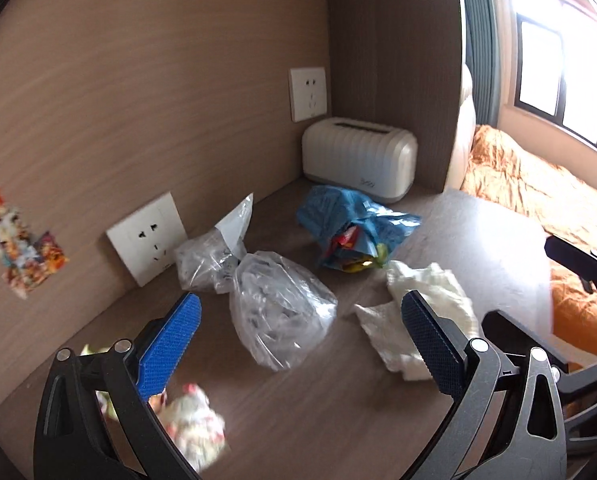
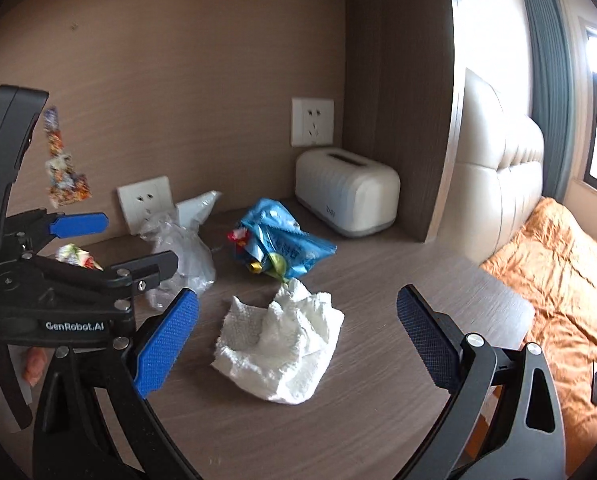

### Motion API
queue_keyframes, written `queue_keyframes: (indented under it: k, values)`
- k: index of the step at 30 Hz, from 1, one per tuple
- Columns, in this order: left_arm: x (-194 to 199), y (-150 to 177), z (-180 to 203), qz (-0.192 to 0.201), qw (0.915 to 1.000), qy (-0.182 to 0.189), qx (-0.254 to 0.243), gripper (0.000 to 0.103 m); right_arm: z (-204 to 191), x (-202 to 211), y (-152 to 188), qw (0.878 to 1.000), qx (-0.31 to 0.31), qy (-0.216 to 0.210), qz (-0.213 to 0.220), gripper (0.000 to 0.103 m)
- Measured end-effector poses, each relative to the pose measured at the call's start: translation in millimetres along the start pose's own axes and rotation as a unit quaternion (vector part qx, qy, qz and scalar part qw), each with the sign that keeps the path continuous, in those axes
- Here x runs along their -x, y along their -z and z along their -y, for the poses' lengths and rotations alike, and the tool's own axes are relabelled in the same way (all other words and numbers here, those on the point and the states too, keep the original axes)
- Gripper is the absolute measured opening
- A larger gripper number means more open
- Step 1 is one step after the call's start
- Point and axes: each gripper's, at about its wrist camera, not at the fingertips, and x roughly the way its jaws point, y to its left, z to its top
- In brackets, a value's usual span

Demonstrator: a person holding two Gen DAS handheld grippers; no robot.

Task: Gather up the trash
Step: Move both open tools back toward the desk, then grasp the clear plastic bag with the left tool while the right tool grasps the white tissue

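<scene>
Trash lies on a brown wooden bedside table [image 1: 306, 408]. A clear plastic bag [image 1: 278, 308] lies between the fingertips of my open left gripper [image 1: 298, 312]. A second clear bag [image 1: 214, 256] lies behind it. A blue snack bag [image 1: 350, 220] with colourful wrappers lies farther back. Crumpled white tissue [image 2: 282, 340] lies between the fingertips of my open right gripper [image 2: 298, 312]. A crumpled patterned wrapper [image 1: 190, 424] sits near my left finger. In the right wrist view, the left gripper [image 2: 114, 240] shows at the left, open.
A white tissue box [image 1: 358, 156] stands in the back corner. Two wall sockets [image 1: 146, 236] sit on the wooden wall, with a colourful sticker [image 1: 22, 248] to the left. A bed with an orange quilt [image 2: 570, 292] lies to the right, past the table edge.
</scene>
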Motion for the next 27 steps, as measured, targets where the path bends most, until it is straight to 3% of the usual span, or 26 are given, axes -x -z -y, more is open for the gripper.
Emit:
queue_keyframes:
  k: [15,27]
  values:
    - [-64.5,0.4,-8.3,-0.060,0.9980,0.020,-0.001,0.098,-11.7,-50.3,7.1,0.997,-0.002,0.030,-0.074,0.099]
    - [-99.3,5.9,-19.0,-0.108,0.9936,0.032,0.000,0.098,-5.1,-74.7,11.8,0.991,-0.024,0.022,-0.126,0.099]
